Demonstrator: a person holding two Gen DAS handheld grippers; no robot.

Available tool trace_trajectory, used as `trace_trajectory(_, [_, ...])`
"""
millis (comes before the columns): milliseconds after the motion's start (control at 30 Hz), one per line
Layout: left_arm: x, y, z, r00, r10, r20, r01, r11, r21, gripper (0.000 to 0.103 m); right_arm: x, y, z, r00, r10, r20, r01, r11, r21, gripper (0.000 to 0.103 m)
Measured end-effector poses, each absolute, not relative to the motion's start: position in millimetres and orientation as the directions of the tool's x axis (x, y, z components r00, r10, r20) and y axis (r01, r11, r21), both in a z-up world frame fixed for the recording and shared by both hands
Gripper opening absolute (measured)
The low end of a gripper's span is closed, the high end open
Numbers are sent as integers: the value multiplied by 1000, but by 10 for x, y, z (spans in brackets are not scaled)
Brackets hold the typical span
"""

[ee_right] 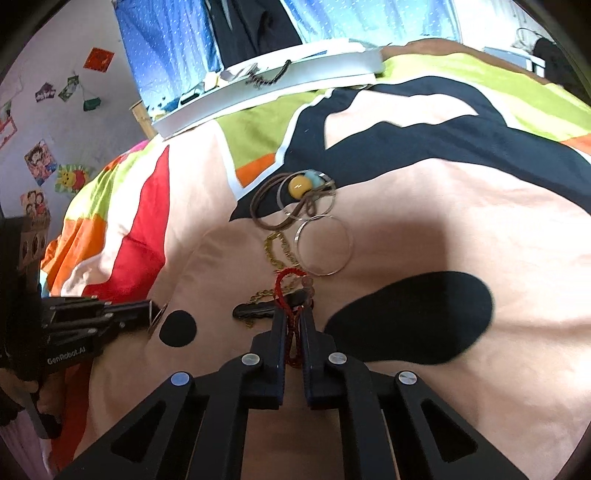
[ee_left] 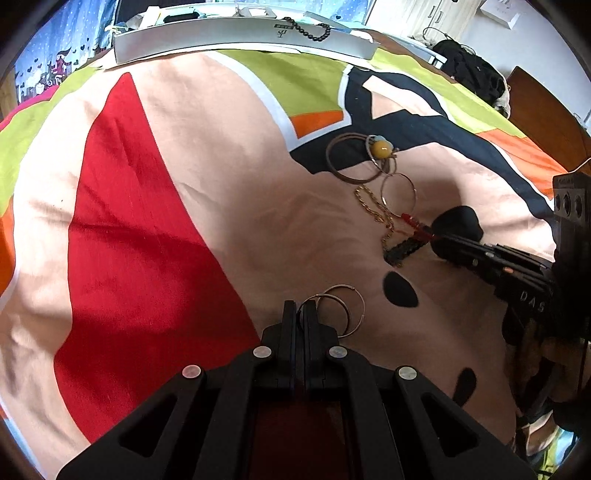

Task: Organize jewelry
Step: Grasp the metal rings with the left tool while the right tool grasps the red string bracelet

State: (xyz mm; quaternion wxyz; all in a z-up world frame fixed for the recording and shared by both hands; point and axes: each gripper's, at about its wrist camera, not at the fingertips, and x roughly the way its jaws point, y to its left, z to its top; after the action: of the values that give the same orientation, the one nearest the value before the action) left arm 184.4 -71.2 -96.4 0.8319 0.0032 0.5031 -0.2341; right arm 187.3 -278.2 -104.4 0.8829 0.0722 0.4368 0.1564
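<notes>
My left gripper (ee_left: 300, 308) is shut on a pair of thin metal hoops (ee_left: 345, 308) that stick out to its right, just above the bedspread. My right gripper (ee_right: 293, 315) is shut on a red cord bracelet (ee_right: 291, 291), whose loop rises past the fingertips. Beyond it lies a small pile: a gold chain (ee_right: 279, 249), a silver hoop (ee_right: 325, 244), a brown cord with a yellow bead (ee_right: 299, 185) and a black clip (ee_right: 256, 312). The left wrist view shows the right gripper (ee_left: 437, 236) at the pile's near edge. A white tray (ee_left: 221, 40) at the far end holds a dark bead bracelet (ee_left: 314, 32).
Everything lies on a soft bedspread (ee_left: 184, 166) patterned in red, green, orange, navy and pink. The left gripper (ee_right: 149, 314) sits to the left of the pile in the right wrist view. Dark clothing (ee_left: 476, 74) is heaped at the far right. A wall with pictures (ee_right: 40, 162) stands on the left.
</notes>
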Motion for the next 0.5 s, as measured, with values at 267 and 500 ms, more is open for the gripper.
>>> trace_trajectory(267, [1713,-812,-868,392,-397,-830,400,886,-235,1,1710,-2988,-921,616,313,-723,-182,949,256,7])
trace_trajectory(500, [1642,-935,-738,430,-408,-805,410,883,-228,1,1584,-3078,-842,637,317,-703,-185,948,259,7])
